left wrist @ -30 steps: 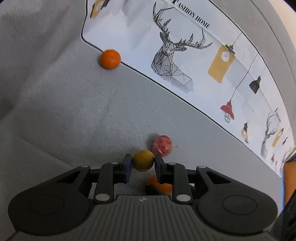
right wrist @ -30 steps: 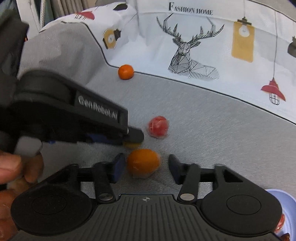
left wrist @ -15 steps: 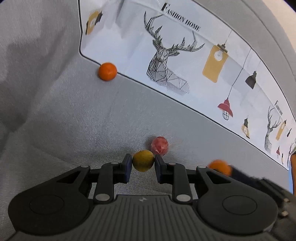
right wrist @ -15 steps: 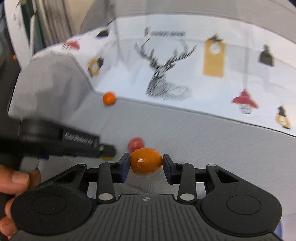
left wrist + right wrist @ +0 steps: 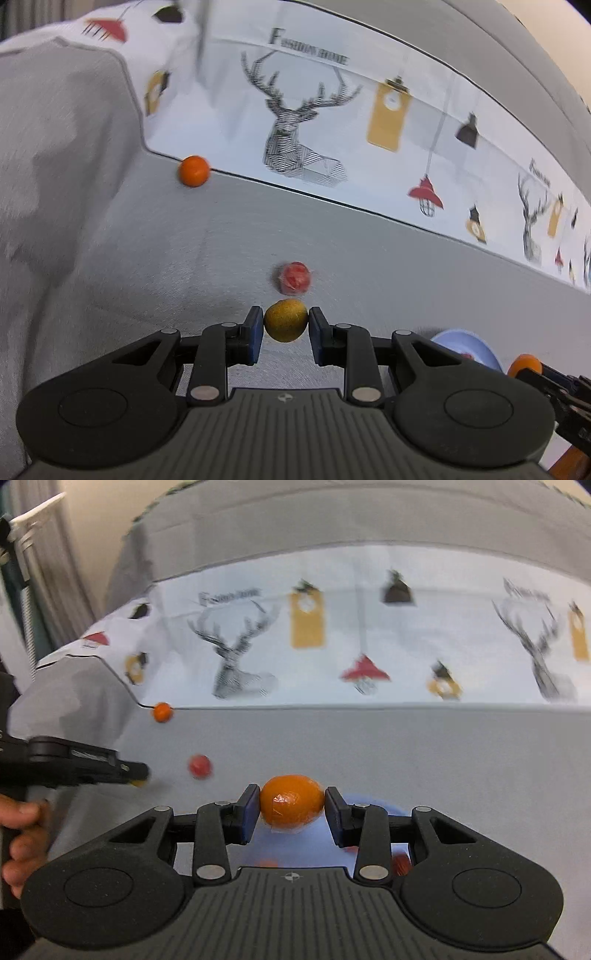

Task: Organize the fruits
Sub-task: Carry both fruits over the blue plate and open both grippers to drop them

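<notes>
Fruits are split between both tools: the right tool (image 5: pixel 291 806) is clamped on a wrapped orange fruit (image 5: pixel 291 805) above the blue bowl (image 5: pixel 306 843), apparently for dropping there; the left tool (image 5: pixel 285 325) pinches a yellow-green fruit (image 5: pixel 285 320) off the sofa seat (image 5: pixel 166 258) (a red fruit (image 5: pixel 294 278) and a small orange (image 5: pixel 193 171) lie loose on it)

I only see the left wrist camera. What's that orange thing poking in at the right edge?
Observer: An orange fruit, pinched in the right gripper.
Child: Is it near the blue bowl?
Observer: Yes, in the right wrist camera the blue bowl shows just beneath it.
Child: Who holds my gripper?
Observer: A hand grips the left gripper by its handle.
</notes>
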